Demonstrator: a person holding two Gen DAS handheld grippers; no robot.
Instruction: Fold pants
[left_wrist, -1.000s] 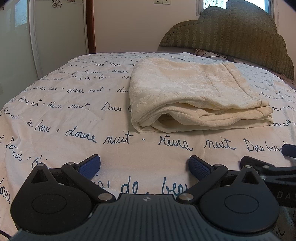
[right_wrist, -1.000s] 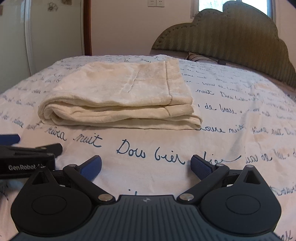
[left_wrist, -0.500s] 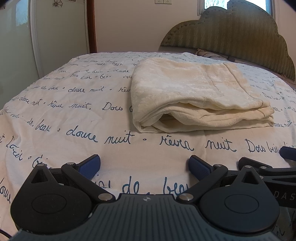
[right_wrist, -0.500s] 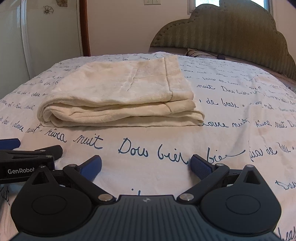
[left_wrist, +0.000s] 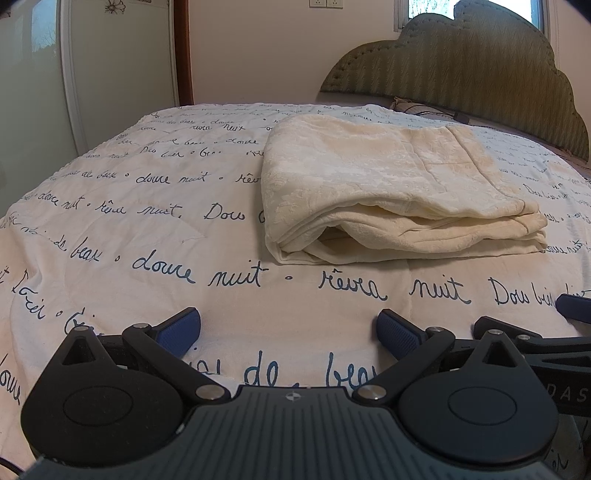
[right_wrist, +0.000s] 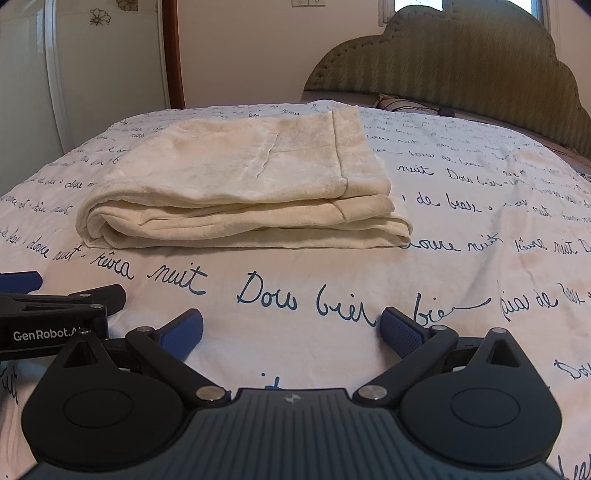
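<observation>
The cream pants (left_wrist: 388, 192) lie folded into a flat rectangular stack on the bed, with the rounded fold at the left and layered edges facing me. They also show in the right wrist view (right_wrist: 240, 184). My left gripper (left_wrist: 288, 330) is open and empty, low over the bedspread, in front of the stack's left half. My right gripper (right_wrist: 291, 328) is open and empty, in front of the stack's right end. Each gripper shows at the edge of the other's view: the right one (left_wrist: 554, 332), the left one (right_wrist: 55, 310).
The white bedspread (left_wrist: 147, 229) with blue handwriting covers the bed. A padded green headboard (left_wrist: 461, 59) stands behind at the right, with a dark cable at its foot. A white wardrobe door (left_wrist: 37, 92) stands to the left of the bed.
Both grippers have drawn back a little from the folded pants and risen slightly. The pants have not moved.
</observation>
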